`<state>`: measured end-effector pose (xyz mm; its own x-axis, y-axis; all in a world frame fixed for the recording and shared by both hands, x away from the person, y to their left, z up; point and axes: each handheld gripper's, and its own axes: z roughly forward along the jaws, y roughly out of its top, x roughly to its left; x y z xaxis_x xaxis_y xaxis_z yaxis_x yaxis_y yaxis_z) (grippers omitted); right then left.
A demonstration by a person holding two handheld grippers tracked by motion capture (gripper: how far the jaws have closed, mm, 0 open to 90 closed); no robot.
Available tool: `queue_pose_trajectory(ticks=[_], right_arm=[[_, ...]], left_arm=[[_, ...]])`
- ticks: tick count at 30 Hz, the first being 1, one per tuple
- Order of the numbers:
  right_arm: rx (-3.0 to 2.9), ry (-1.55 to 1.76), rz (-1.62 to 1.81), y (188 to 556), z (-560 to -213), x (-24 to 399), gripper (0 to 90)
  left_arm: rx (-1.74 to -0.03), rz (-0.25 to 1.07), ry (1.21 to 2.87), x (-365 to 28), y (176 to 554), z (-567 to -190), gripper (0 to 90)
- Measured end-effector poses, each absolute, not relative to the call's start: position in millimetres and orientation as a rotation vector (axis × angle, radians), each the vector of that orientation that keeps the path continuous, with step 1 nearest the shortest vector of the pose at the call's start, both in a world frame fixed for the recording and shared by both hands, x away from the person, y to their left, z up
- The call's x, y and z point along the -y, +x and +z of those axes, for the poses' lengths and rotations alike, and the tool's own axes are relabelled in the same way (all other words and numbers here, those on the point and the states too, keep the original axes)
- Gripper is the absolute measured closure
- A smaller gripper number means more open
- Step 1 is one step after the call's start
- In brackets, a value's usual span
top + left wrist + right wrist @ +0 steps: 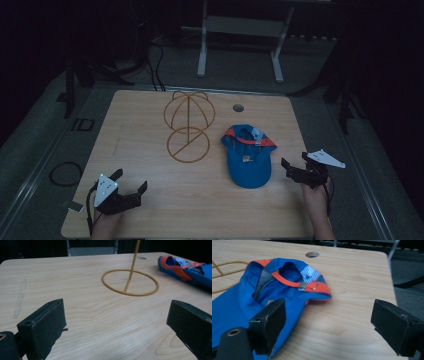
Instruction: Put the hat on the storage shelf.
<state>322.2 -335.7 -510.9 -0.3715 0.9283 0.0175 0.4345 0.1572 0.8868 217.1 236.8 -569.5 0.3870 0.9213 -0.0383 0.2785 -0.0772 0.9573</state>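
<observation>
A blue cap point(247, 156) with an orange back strap lies flattened on the wooden table point(140, 150), right of centre; the right gripper view shows the cap point(249, 300) close up. A yellow wire hat stand point(188, 126) rises left of the cap, and its ring base point(130, 282) rests on the wood. My left gripper point(131, 183) sits open near the front left corner, aimed at the stand. My right gripper point(295, 161) is open at the table's right edge, just right of the cap's brim, holding nothing.
A round cable hole point(238, 107) is in the table behind the cap. A white desk frame point(240, 35) stands on the dark floor beyond. A cable loop point(65, 173) lies on the floor to the left.
</observation>
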Motion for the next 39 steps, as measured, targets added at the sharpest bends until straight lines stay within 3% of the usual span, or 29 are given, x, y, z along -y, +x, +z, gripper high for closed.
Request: queue_pose_trajectory(ticks=[14, 32, 34, 39], right_arm=[[-1.927, 1.303, 1.223, 356, -496, 320, 13.0], [-2.079, 1.262, 1.145, 417, -503, 276, 15.2], [-2.091, 1.269, 1.149, 424, -504, 272, 20.5], [-2.114, 1.281, 1.116, 440, -511, 264, 21.3]], left_arm=[[-1.041, 0.777, 1.664, -232, 214, -567, 2.6], [-0.993, 0.743, 1.727, -227, 215, -569, 2.6], [-0.986, 0.735, 1.735, -227, 216, -569, 2.6], [-0.979, 0.727, 1.742, -225, 216, -569, 2.6]])
